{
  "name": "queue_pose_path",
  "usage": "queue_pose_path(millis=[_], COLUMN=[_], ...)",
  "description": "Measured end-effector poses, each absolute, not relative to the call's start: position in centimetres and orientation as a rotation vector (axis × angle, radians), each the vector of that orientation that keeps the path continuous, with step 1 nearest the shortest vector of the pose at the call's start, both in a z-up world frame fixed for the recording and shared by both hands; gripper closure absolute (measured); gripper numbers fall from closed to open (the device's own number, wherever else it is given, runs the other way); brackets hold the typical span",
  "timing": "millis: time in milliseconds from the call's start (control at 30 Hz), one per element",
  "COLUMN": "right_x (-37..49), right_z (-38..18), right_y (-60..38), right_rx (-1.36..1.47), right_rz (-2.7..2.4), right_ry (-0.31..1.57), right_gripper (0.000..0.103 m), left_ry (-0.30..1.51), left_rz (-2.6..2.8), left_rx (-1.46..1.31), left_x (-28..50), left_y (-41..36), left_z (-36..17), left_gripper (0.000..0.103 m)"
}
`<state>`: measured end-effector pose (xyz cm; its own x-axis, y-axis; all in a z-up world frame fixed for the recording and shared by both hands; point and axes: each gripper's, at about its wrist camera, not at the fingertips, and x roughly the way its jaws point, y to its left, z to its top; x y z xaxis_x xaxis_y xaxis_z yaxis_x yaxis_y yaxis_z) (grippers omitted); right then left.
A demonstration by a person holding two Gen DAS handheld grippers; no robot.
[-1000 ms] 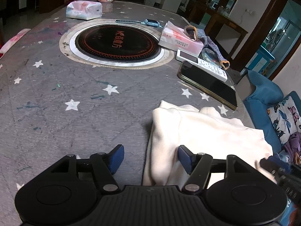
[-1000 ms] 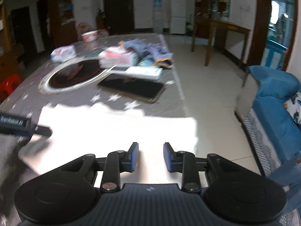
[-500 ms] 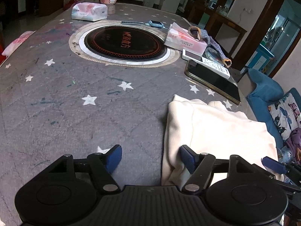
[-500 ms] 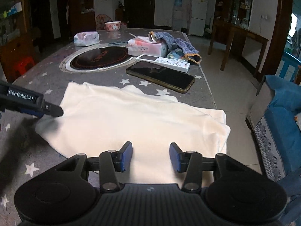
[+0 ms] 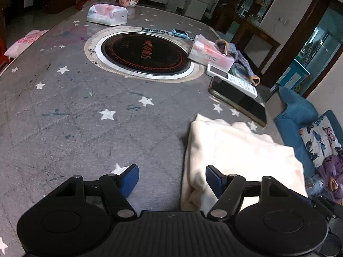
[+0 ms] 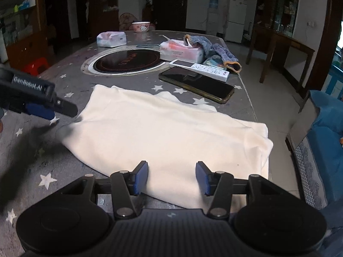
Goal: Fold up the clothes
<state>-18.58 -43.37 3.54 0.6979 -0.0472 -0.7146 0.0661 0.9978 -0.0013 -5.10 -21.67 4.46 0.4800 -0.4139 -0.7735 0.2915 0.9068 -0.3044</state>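
A cream folded garment lies flat on the grey star-patterned table near its right edge; it also shows in the left wrist view. My left gripper is open and empty, just above the table at the garment's left edge, with its right finger over the cloth. It appears in the right wrist view left of the garment. My right gripper is open and empty, hovering over the garment's near edge.
A round black cooktop is set in the table. A tablet, a white remote, tissue packs, a blue knit piece and a pink bowl lie beyond. A blue sofa stands right.
Both grippers have drawn back from the garment. The right gripper's jaws have opened wider. The garment lies still on the table.
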Motion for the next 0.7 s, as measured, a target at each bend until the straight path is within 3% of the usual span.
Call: queue_pose_path(millis=[367, 700], right_x=[-13.1, -7.0], right_z=[5.6, 2.6], right_y=[-45.2, -44.2], right_rx=[0.136, 0.106], right_rz=[-0.073, -0.124], right_ry=[0.793, 0.848], right_gripper=[0.053, 0.054], left_ry=[1.009, 1.019], left_rz=[-0.456, -0.478], left_rx=[-0.044, -0.018], left_x=[-4.9, -4.4], left_y=[-23.5, -23.7], left_z=[3.5, 3.0], left_gripper=[0.03, 0.027])
